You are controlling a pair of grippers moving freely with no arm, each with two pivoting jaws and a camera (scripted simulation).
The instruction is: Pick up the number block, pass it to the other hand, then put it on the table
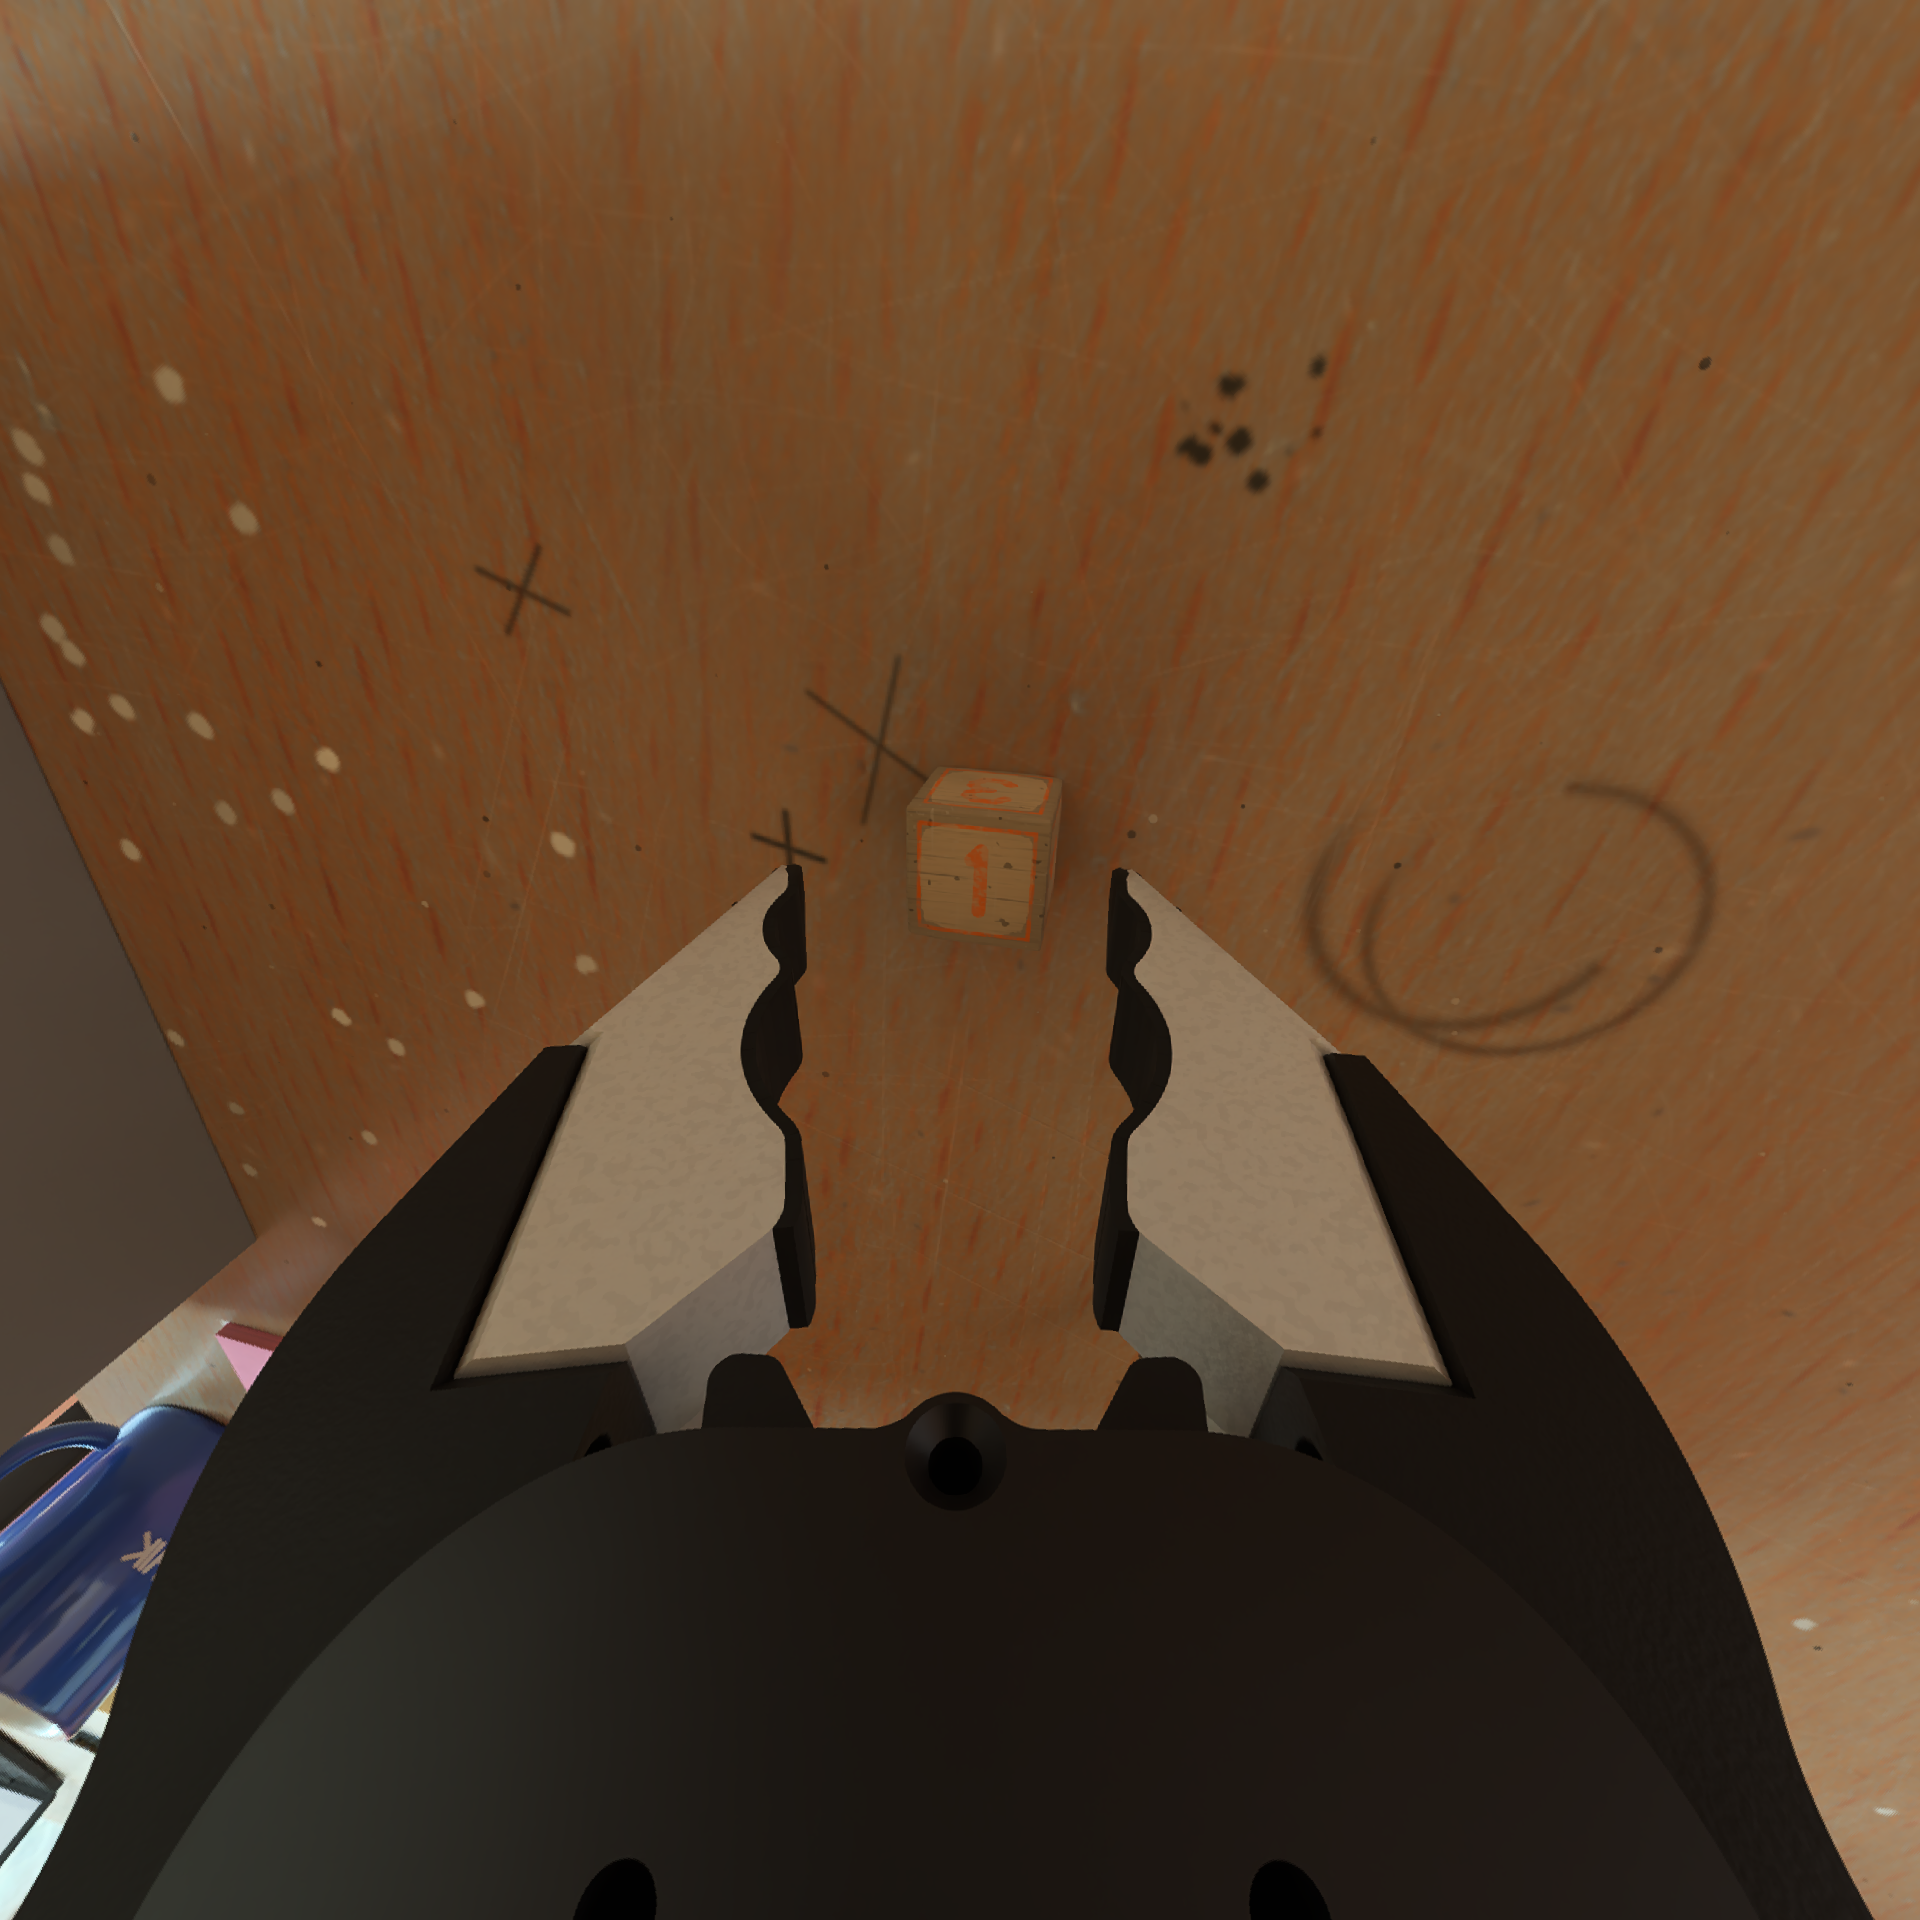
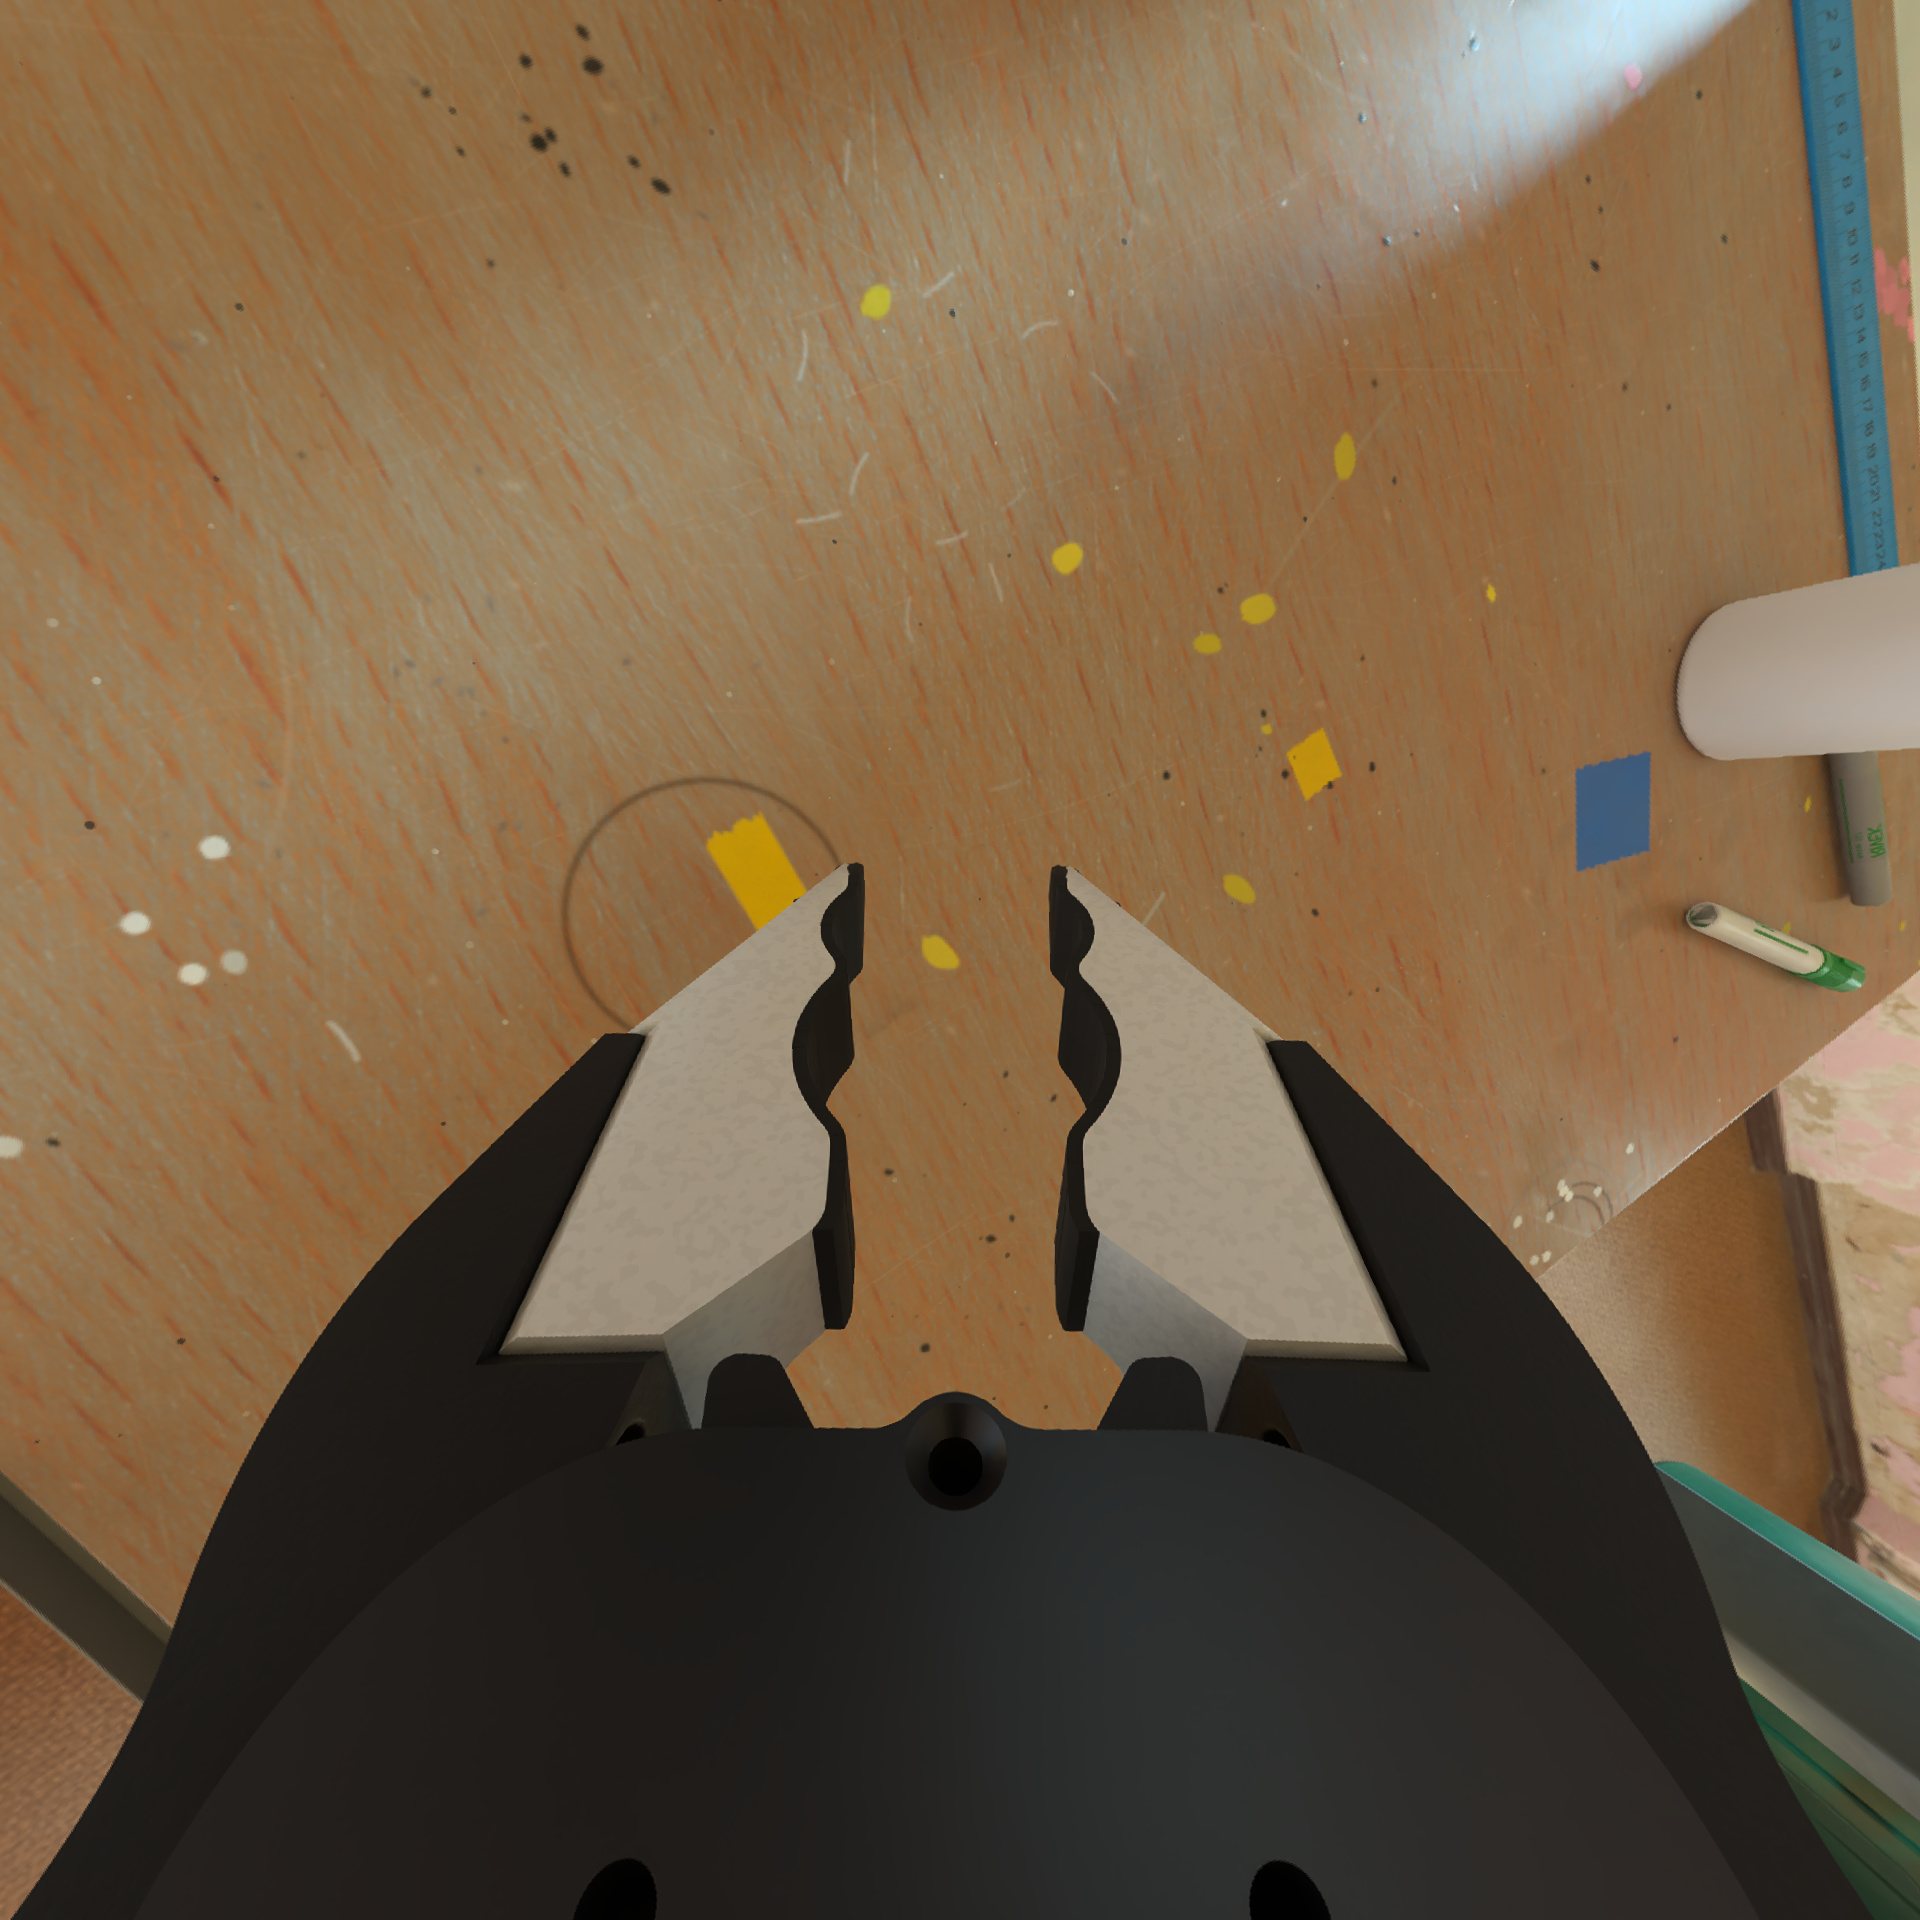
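Observation:
A small wooden number block (image 1: 982, 860) with orange markings stands on the wooden table (image 1: 1039, 416) in the left wrist view. My left gripper (image 1: 956, 883) is open and empty above the table, and the block lies below, in line with the gap between its fingertips. My right gripper (image 2: 956, 883) is open and empty over a bare, paint-spattered part of the table (image 2: 520, 416). The block does not show in the right wrist view.
A blue mug (image 1: 73, 1558) stands at the table's lower left. At the right are a white cylinder (image 2: 1808, 665), a grey marker (image 2: 1860, 831), a green-capped pen (image 2: 1777, 945) and a blue ruler (image 2: 1849, 291). The table's edge (image 2: 1714, 1122) runs diagonally at lower right.

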